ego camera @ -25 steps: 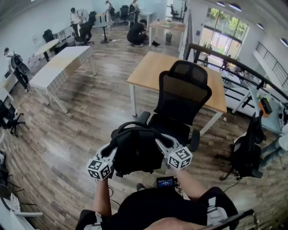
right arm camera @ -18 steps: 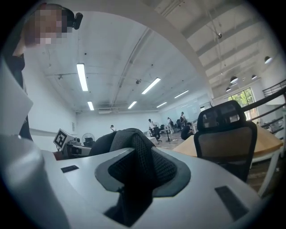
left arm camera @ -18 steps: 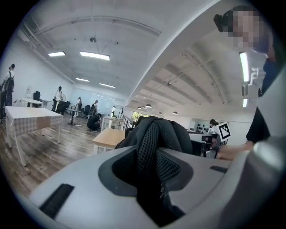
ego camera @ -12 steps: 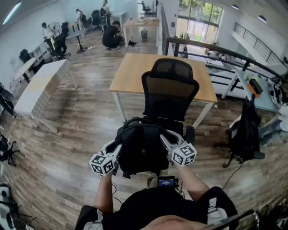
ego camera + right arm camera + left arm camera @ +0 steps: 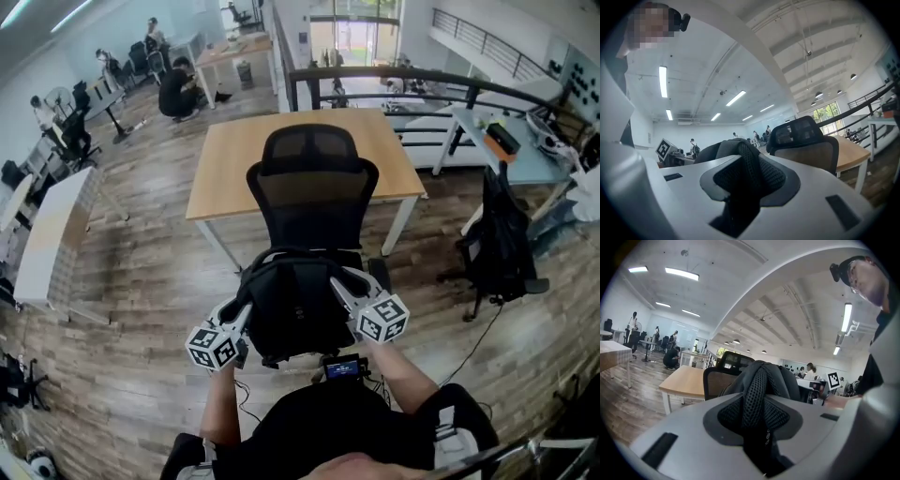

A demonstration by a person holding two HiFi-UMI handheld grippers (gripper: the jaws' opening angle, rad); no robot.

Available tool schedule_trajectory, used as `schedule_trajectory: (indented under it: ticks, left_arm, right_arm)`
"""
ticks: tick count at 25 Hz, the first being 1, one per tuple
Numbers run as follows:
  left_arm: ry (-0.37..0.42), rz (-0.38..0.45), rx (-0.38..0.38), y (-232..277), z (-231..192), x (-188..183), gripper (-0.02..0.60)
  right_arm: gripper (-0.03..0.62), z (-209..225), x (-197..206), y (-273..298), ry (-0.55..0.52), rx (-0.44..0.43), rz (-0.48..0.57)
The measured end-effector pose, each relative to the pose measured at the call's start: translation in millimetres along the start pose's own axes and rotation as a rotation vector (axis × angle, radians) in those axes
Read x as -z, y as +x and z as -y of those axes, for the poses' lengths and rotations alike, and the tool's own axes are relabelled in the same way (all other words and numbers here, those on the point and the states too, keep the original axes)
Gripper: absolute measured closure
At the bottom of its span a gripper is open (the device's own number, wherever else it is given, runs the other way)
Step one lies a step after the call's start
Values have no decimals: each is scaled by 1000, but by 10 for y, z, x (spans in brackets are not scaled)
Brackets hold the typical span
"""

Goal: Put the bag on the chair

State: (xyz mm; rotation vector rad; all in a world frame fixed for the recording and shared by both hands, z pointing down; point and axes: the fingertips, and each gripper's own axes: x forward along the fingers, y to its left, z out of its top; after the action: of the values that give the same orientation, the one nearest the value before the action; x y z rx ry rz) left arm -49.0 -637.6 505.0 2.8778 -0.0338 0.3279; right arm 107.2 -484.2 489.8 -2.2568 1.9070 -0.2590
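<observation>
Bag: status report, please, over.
Left gripper, right gripper each clamped on a mesh strap. Bag held up facing the chair, not yet on it. Path looks clear.

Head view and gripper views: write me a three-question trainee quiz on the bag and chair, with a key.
1. True or false: only the left gripper holds the bag.
2. What stands just behind the chair? A) table B) sofa C) fridge
3. Fill in: each gripper's jaws are shut on a mesh ____ of the bag.
Key: 1 false, the right gripper holds it too; 2 A; 3 strap.
</observation>
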Motion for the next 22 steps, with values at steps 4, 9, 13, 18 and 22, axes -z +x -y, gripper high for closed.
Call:
schedule_trajectory:
  ticks: [4, 9, 13, 18, 22]
  left_arm:
    - [-2, -17, 15, 388, -98, -84, 474]
    - [-3, -52, 22, 784, -194, -135, 474]
    - [-1, -62, 21, 1010, -270, -162, 474]
    - [2, -77, 30, 1249, -446, -118, 474]
    - [1, -107, 51, 1484, -572, -30, 474]
  right_arm:
    - [474, 327, -63, 122, 11, 24, 12]
    - [474, 673, -86, 255, 38, 42, 19]
    - [474, 886, -80, 357, 53, 45, 19]
    - [474, 1074, 25, 513, 70, 45, 11]
    - [474, 1280, 173, 619, 107, 81, -5]
